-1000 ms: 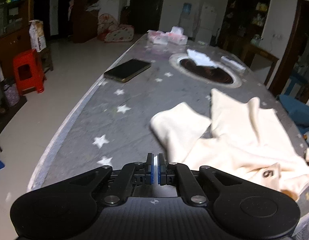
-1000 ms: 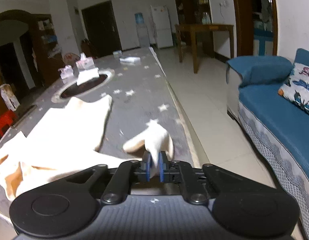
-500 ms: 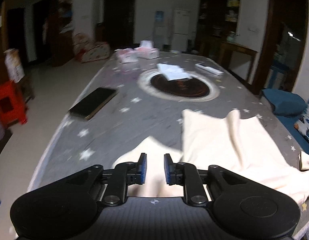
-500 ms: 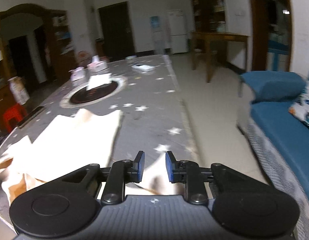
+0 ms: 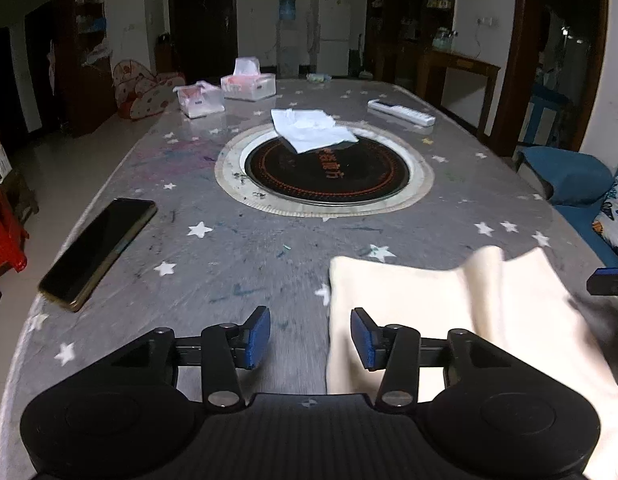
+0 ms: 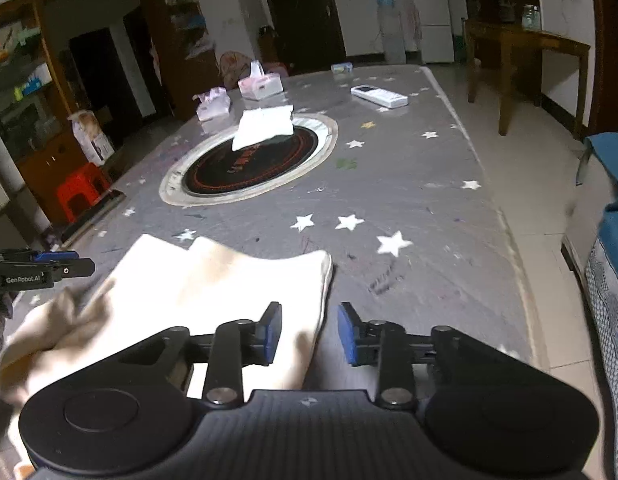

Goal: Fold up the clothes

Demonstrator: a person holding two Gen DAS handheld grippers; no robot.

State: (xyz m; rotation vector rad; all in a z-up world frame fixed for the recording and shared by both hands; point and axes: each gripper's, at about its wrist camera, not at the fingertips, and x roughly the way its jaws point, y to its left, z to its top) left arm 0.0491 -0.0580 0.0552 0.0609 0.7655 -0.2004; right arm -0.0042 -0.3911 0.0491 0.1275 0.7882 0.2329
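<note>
Left tool (image 5: 310, 334) and right tool (image 6: 309, 334) both spread, holding nothing. Cream garment (image 6: 213, 292) lies on worktop (image 5: 269, 248) between them, side edges apparently turned in. Judged partly folded; further folds remain. Near end hidden under tools, left portion motion-blurred.

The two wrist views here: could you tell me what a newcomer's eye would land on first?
Probably the cream garment, lying at the near end of the star-patterned grey table, with the open left gripper and right gripper poised at its edges. Next, the round black cooktop set into the table's middle, with a white cloth on its far rim.
</note>
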